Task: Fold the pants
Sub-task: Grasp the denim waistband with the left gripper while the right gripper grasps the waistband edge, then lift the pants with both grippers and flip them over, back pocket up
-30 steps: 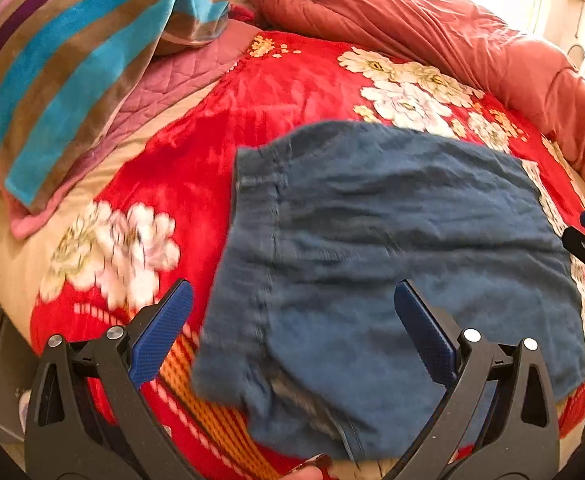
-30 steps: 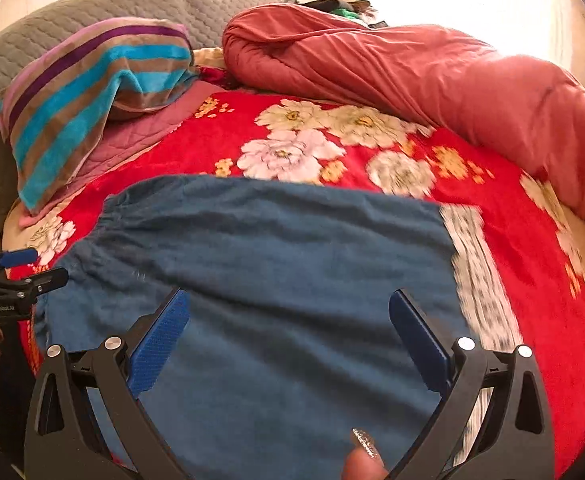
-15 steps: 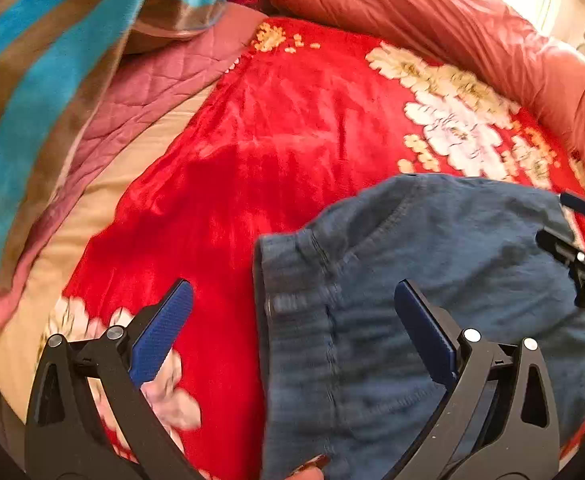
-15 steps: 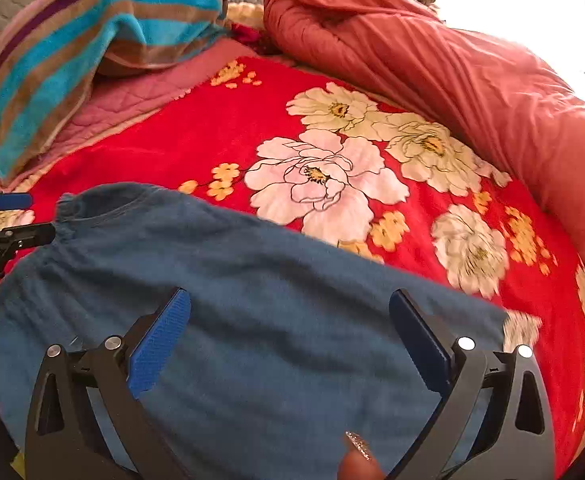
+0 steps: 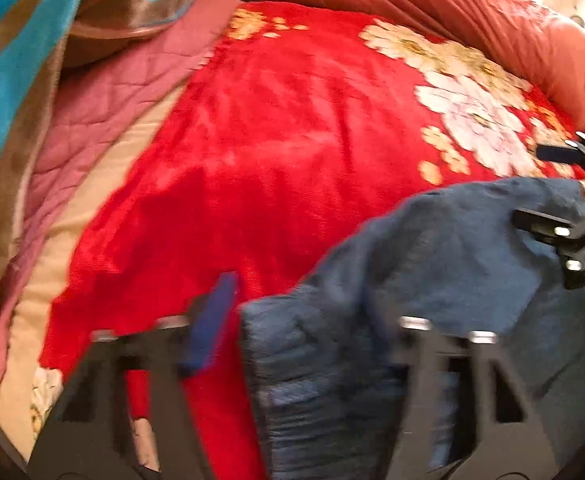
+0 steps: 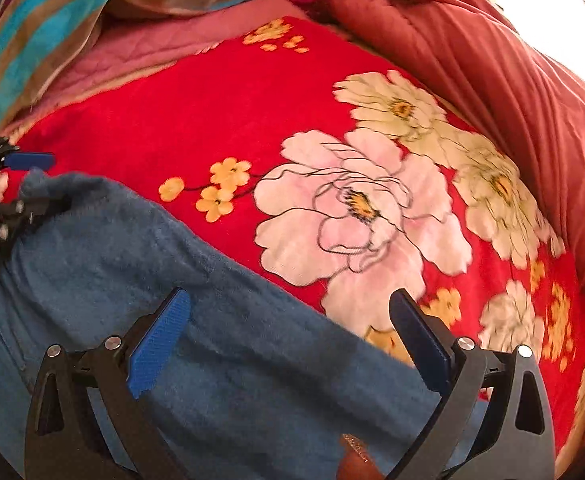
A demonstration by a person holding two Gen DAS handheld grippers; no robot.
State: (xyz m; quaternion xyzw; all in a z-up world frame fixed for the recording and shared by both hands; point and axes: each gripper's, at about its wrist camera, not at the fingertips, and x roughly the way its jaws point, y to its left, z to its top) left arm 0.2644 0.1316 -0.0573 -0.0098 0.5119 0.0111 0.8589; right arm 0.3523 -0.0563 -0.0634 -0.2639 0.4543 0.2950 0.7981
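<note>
Pants (image 6: pixel 196 320) lie bunched on the near part of the red blanket (image 6: pixel 196 120). Right gripper (image 6: pixel 288 340): jaws spread over the pants' far edge. Left gripper (image 5: pixel 304 320): blurred, state cannot be told. Bare blanket beyond; quilt (image 6: pixel 512 80) bounds the right.

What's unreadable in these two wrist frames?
- Left hand-held gripper, left wrist view: motion blur smears its fingers; whether it grips the pants is unclear.
- Pants, both views: legs and hems cut off by the bottom edge, so fold state is unknown.
- Right hand-held gripper, right wrist view: open over the pants; contact underneath is hidden.
</note>
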